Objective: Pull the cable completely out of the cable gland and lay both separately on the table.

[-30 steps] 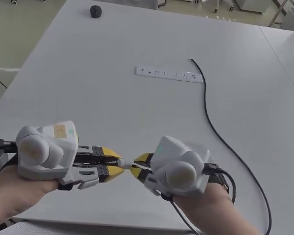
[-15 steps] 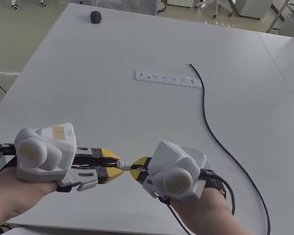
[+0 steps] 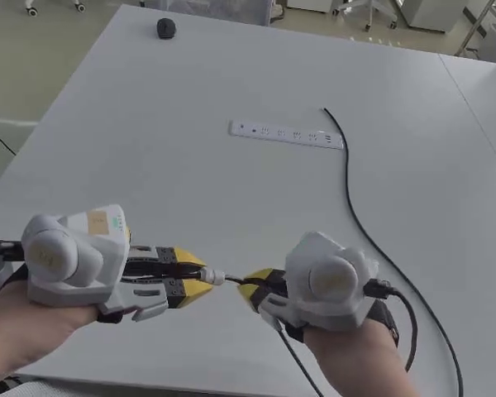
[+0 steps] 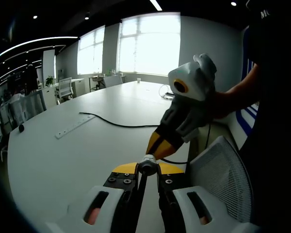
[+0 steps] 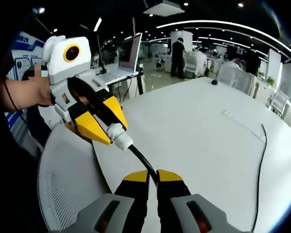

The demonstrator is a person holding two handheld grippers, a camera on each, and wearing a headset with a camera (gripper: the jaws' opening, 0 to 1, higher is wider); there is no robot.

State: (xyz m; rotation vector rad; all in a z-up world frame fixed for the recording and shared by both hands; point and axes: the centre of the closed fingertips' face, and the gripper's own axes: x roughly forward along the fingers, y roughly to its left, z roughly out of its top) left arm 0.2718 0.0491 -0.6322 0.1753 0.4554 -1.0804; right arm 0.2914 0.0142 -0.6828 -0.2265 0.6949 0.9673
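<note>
Two grips going on: the left gripper (image 3: 202,276) has its yellow-tipped fingers (image 3: 190,289) clamped on the white cable gland (image 3: 214,277), and the right gripper (image 3: 250,285) has its fingers pinched tight on the black cable (image 3: 234,280) a little way out from the gland. A short bare stretch of cable bridges the gap between the two sets of fingertips, so the cable is not out of the gland yet. Both bits are up in the air over the near edge of the counter (image 3: 149,165), nothing laid down. From the left gripper view the gland (image 4: 147,165) sits right at the fingertips with the right gripper (image 4: 155,145) pointing at it from just beyond. From the right gripper view the cable (image 5: 141,161) curves up out of the closed fingers into the gland (image 5: 119,136), which pokes out of the left gripper (image 5: 106,127). Further out on the counter, well apart from the hands, there's a white power strip (image 3: 286,134) lying flat, and a long black cord (image 3: 372,236) that starts near its right end and snakes down toward the right edge. A dark round lump (image 3: 166,28) sits way off at the far corner. A mesh chair back (image 4: 223,174) is close by the person, off the counter's edge.
</note>
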